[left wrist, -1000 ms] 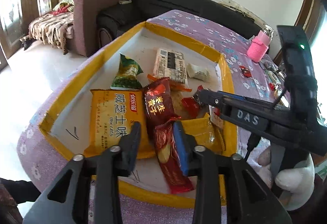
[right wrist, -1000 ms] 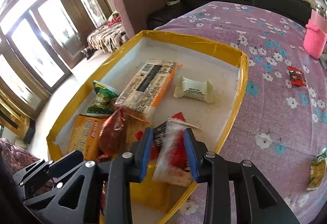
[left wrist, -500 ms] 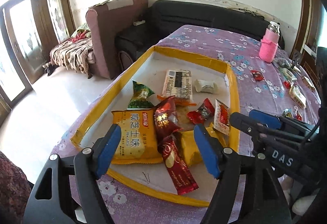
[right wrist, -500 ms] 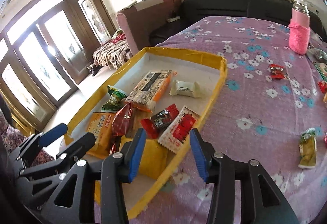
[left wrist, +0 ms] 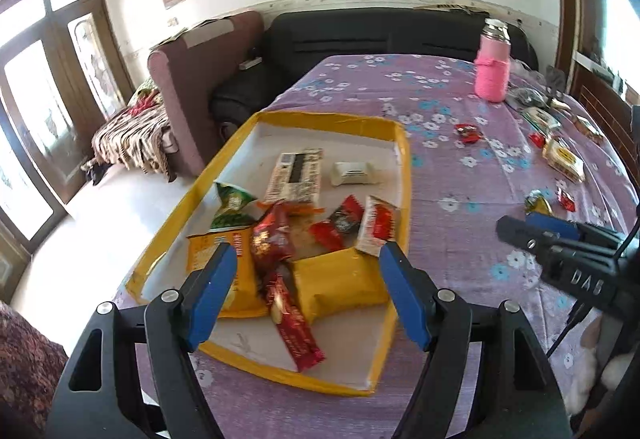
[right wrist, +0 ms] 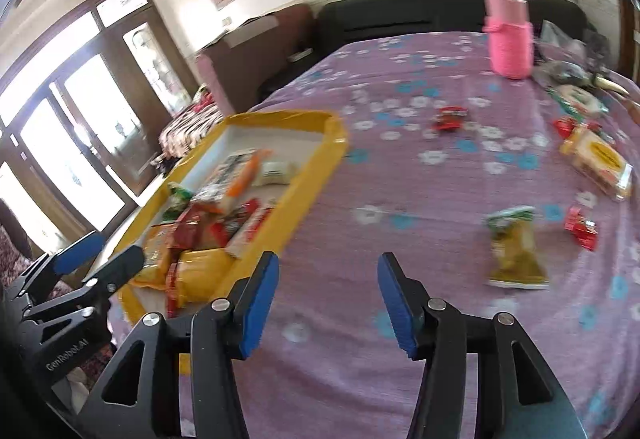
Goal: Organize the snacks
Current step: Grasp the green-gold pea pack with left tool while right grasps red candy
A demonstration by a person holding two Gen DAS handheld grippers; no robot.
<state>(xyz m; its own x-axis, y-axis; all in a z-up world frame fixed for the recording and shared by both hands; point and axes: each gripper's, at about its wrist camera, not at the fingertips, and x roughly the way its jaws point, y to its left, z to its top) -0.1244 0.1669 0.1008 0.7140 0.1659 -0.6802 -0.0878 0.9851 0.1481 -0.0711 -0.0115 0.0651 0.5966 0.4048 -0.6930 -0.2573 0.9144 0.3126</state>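
The left gripper point(left wrist: 306, 293), clamped on a long red snack packet point(left wrist: 294, 323) a second ago, now hangs above the yellow-edged tray point(left wrist: 404, 175) with jaws wide apart and the packet lying loose in the tray. The right gripper point(right wrist: 328, 301) has let go of the red-and-white packet point(left wrist: 376, 225), now lying in the tray; its jaws have just been opening, empty, over the purple tablecloth point(right wrist: 420, 207) beside the tray.

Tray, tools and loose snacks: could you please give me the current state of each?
Tray: holds a pile of snack packets.
Left tool: open, empty, above the tray.
Right tool: open, empty, above the tablecloth.
Green-and-yellow packet: lying loose on the tablecloth.
Pink bottle: upright, capped.
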